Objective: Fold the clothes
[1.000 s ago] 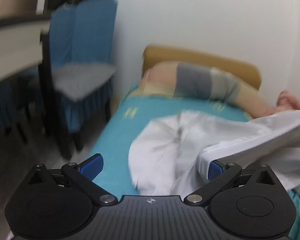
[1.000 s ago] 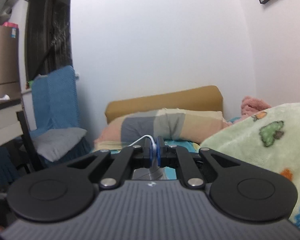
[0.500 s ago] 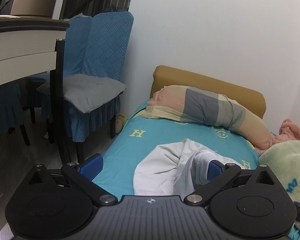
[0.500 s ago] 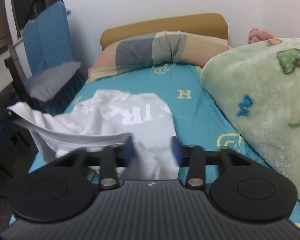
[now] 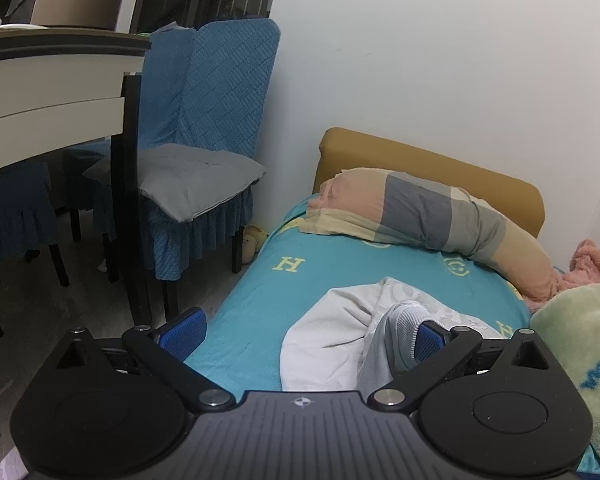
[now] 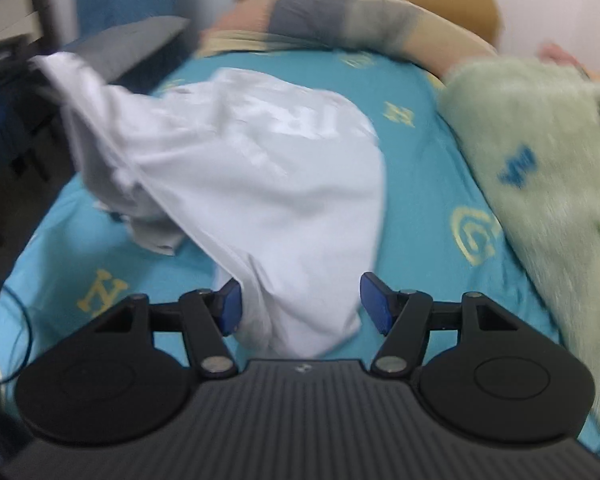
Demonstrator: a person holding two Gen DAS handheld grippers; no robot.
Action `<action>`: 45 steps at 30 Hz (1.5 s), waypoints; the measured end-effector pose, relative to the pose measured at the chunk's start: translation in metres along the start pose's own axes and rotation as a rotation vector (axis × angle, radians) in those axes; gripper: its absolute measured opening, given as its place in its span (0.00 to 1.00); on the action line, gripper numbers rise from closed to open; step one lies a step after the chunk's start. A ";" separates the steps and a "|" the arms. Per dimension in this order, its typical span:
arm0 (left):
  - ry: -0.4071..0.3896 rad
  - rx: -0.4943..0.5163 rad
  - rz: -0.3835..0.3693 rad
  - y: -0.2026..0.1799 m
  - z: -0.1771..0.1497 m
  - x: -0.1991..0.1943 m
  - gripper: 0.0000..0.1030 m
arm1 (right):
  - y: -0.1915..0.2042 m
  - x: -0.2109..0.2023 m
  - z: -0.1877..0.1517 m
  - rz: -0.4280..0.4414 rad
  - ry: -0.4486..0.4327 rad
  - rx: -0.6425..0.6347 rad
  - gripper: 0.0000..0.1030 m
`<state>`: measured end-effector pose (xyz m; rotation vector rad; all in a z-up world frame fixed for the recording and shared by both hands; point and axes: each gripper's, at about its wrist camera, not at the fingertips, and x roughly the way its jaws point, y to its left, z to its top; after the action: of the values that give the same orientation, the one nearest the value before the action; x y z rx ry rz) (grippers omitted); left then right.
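While draped: shirt (image 6: 268,168) between open jaws.

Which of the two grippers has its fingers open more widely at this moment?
The left gripper: its jaws are spread very wide, with the white shirt draped over one finger. The right gripper is open less, straddling the shirt's hem.

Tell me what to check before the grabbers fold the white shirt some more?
1. White shirt on the bed: ok, though one corner is lifted at the left.
2. Right gripper open around the near hem: ok.
3. Left gripper open: ok, but cloth is draped over one finger, not clamped.
4. Shirt flat: not ok, it is bunched.
5. Green blanket clear of the shirt: ok.
6. Sleeves' positions: cannot tell, picture is blurred.
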<state>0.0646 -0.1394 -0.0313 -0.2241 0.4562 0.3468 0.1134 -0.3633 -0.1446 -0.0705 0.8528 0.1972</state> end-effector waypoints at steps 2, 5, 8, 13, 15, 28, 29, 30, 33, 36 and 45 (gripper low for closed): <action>-0.009 0.021 0.013 0.002 -0.001 -0.005 1.00 | -0.015 0.000 -0.006 -0.057 0.006 0.103 0.79; 0.002 0.053 0.038 0.004 -0.006 -0.008 1.00 | -0.029 0.002 -0.011 -0.138 0.023 0.190 0.79; 0.036 0.061 0.022 0.010 -0.009 -0.010 1.00 | -0.044 -0.008 -0.004 -0.226 -0.079 0.265 0.79; -0.007 -0.007 -0.054 0.021 0.018 -0.040 1.00 | -0.062 -0.076 0.031 -0.255 -0.407 0.367 0.78; -0.068 -0.011 -0.071 0.021 0.044 -0.061 1.00 | -0.060 -0.112 0.050 -0.248 -0.521 0.358 0.78; -0.548 -0.026 -0.155 0.017 0.241 -0.264 1.00 | -0.036 -0.396 0.168 -0.094 -0.988 0.224 0.78; -0.574 -0.026 -0.166 0.016 0.253 -0.280 1.00 | -0.037 -0.417 0.174 -0.078 -1.015 0.219 0.78; -0.599 -0.026 -0.178 0.016 0.265 -0.295 1.00 | -0.038 -0.437 0.178 -0.066 -1.040 0.211 0.78; -0.675 -0.025 -0.211 0.014 0.300 -0.341 1.00 | -0.041 -0.486 0.189 -0.047 -1.094 0.192 0.78; -0.739 -0.025 -0.245 0.011 0.331 -0.382 1.00 | -0.046 -0.521 0.199 -0.037 -1.129 0.177 0.78; -0.606 0.012 -0.284 -0.027 0.333 -0.299 1.00 | -0.067 -0.463 0.203 -0.104 -1.016 0.155 0.78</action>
<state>-0.0467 -0.1509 0.4025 -0.1582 -0.1722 0.1198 -0.0196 -0.4671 0.3365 0.1269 -0.1511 0.0476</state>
